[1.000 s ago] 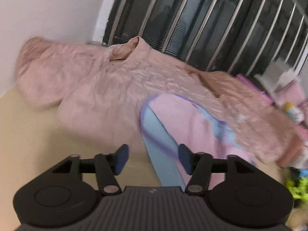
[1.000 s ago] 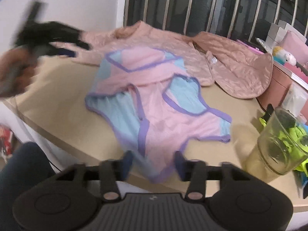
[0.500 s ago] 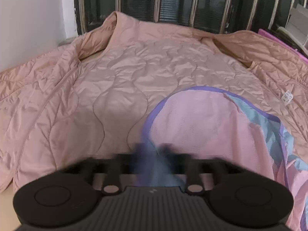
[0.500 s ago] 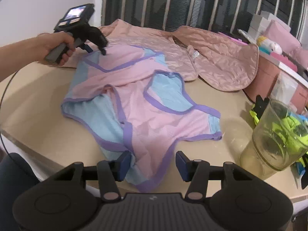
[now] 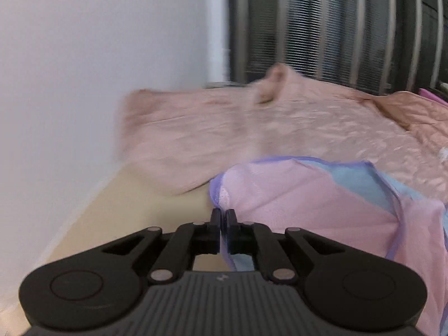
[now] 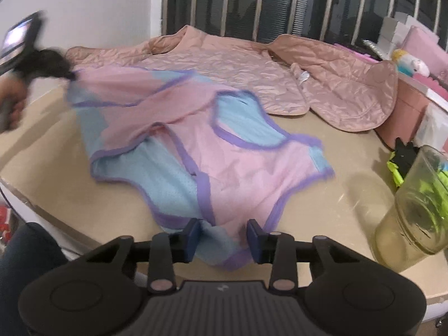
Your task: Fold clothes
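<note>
1. Pink-and-blue mesh top (image 6: 212,151) with purple binding lies spread across the beige table (image 6: 336,196), its near hem hanging just over the table's front edge.

2. Nearest to me, the right gripper (image 6: 224,236) hovers at that hem with its jaws wide apart, the blue pads either side of the cloth's lowest lobe but not pressing on it.

3. At the right edge of the table, near that gripper, stands a clear greenish plastic jar (image 6: 411,210); something bright yellow-green (image 6: 394,168) lies just behind it.

4. At the left of the table, a hand (image 6: 11,103), blurred, holds the left gripper (image 5: 223,217). Its jaws are pressed together on the top's far left corner, right at the purple trim, and that corner is lifted off the table, the fabric stretched up towards it.

5. From the left wrist camera, the pinched cloth runs between the closed fingers (image 5: 215,224) and billows away to the right.

6. Behind the top lies a quilted pink jacket (image 6: 252,67), opened flat, its near edge tucked under the top's far side.

7. To the far right sit pink boxes (image 6: 403,112) and a small plush toy (image 6: 411,61).

8. Beyond everything is a white wall (image 5: 98,56) and a dark window with metal bars (image 6: 280,0).
</note>
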### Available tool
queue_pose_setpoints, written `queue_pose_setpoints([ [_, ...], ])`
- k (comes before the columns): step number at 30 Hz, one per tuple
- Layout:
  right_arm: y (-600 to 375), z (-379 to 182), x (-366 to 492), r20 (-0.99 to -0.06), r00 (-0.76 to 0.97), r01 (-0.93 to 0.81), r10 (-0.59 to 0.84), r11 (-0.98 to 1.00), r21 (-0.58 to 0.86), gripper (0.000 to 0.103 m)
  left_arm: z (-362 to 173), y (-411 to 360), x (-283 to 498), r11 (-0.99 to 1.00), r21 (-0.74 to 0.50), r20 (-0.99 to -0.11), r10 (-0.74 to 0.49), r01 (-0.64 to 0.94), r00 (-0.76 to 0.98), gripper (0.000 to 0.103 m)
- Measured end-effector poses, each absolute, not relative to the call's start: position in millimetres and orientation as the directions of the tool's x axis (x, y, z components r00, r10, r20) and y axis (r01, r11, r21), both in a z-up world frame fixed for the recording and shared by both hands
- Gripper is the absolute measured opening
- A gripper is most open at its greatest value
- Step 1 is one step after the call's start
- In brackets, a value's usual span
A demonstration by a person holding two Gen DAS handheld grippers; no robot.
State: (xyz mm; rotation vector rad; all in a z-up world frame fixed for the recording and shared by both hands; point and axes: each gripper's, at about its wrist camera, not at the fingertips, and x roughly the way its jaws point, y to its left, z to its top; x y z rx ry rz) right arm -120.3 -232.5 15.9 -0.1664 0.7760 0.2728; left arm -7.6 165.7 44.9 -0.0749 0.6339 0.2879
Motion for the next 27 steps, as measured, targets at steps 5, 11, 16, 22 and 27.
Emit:
queue_pose_setpoints([
  [5,-241,16,-111,-0.715,0.668,-0.315,0.208,0.949,-0.018,0.024,31,194,-85,0.926,-0.029,-0.644,0.272,-0.378,0.715,0.004],
  [11,-242,30,-115,-0.701,0.682,-0.297,0.21,0.955,-0.002,0.042,33,190,-136,0.867,-0.064,-0.636,0.346,-0.494,0.69,0.027],
  [16,-240,48,-129,-0.672,0.703,-0.294,0.233,0.955,0.024,0.047,55,154,-147,0.938,-0.284,-0.571,0.002,-0.2,0.821,0.058],
  [22,-195,48,-108,-0.643,0.616,-0.421,0.456,0.88,0.22,0.047,31,102,-106,0.99,-0.143,-0.682,-0.089,-0.014,0.726,0.058],
  [27,-166,39,-83,-0.656,0.586,-0.417,0.476,0.871,0.259,0.047,26,107,-108,0.98,-0.197,-0.669,-0.122,-0.016,0.733,0.045],
])
